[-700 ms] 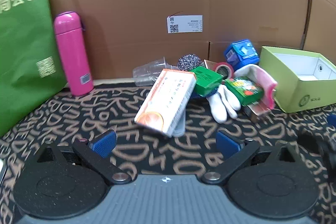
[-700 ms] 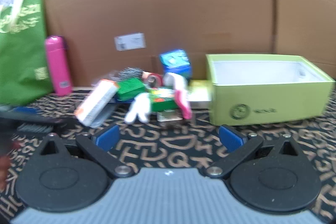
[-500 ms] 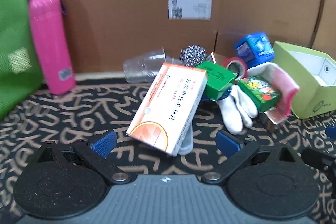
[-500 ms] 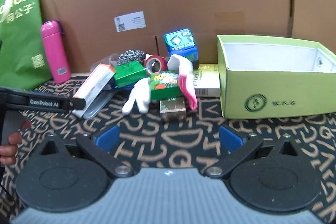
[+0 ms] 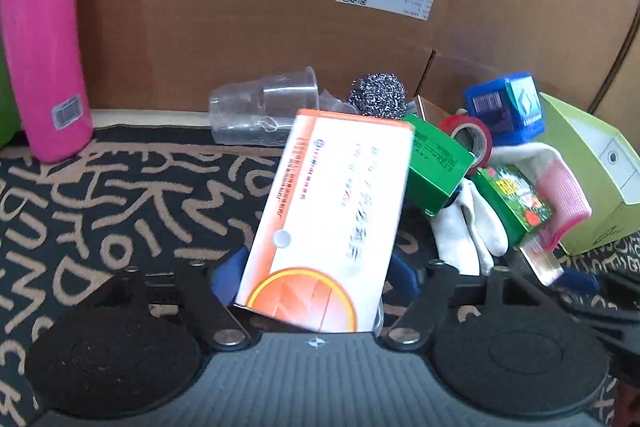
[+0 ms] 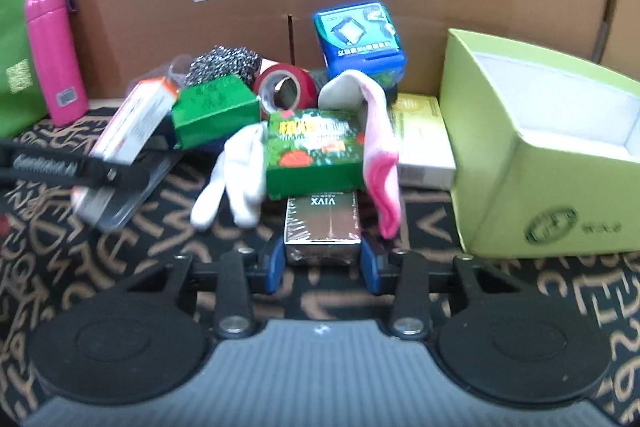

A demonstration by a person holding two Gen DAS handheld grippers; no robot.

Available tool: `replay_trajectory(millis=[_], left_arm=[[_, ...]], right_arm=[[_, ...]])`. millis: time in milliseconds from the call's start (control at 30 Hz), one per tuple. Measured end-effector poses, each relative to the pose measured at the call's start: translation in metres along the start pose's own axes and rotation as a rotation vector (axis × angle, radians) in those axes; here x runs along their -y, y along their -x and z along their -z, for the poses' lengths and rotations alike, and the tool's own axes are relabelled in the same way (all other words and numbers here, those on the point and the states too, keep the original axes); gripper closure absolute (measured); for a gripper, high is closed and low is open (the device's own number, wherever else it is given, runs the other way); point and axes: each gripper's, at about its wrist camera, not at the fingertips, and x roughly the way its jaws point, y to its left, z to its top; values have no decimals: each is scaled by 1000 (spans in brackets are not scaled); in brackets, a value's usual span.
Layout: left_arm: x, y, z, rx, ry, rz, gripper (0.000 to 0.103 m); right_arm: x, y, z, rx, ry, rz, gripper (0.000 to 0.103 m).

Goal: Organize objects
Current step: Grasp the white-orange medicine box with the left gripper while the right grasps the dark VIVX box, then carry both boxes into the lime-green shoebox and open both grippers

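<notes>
Left wrist first: the orange-and-white box (image 5: 332,215) sits tilted right between my left claw (image 5: 316,275) fingers, its lower end over the base. The blue pads flank it on both sides; whether they press on it I can't tell, the box hides them. Half a second back that box lay well ahead with the jaws wide and empty; now it fills the gap. Behind it lie clear cups (image 5: 264,111), a steel scrubber (image 5: 376,95), a green box (image 5: 436,163), red tape (image 5: 468,139), a white glove (image 5: 468,227) and a pink bottle (image 5: 40,39) at far left. The print on the orange box is blurred.

Right wrist now: the right claw (image 6: 324,267) has narrowed a lot, and a dark foil-wrapped VIVX box (image 6: 322,227) stands between the pads, both of which seem to touch its sides. Before, the jaws stood wide with the pile far ahead. A green strawberry box (image 6: 314,151) lies on top of the VIVX box, hiding its far end. The lime bin (image 6: 532,163) is at right, cut off by the edge. The left claw's arm (image 6: 68,167) crosses the left side, blurred.
</notes>
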Motion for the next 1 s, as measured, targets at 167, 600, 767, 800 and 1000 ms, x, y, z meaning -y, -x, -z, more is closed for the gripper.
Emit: replay_trajectory(millis=[167,600,767,800,1000], left_arm=[[20,37,34,-12,-16,43,29],[96,84,100,-49,-197,-38,14],[99,71,100,-84,-237,-10,26],[99,73,100,-82,-246,0,31],[102,63,96,-80,-229,-24,21]], right_arm=[[15,40,32,-11,3,-36,65],[26,114,80,27,68,-79,43],[28,94,72,23,51,-75,41],[28,91,72,14,53,-77,41],[23,74,67,16,84,-66,62]])
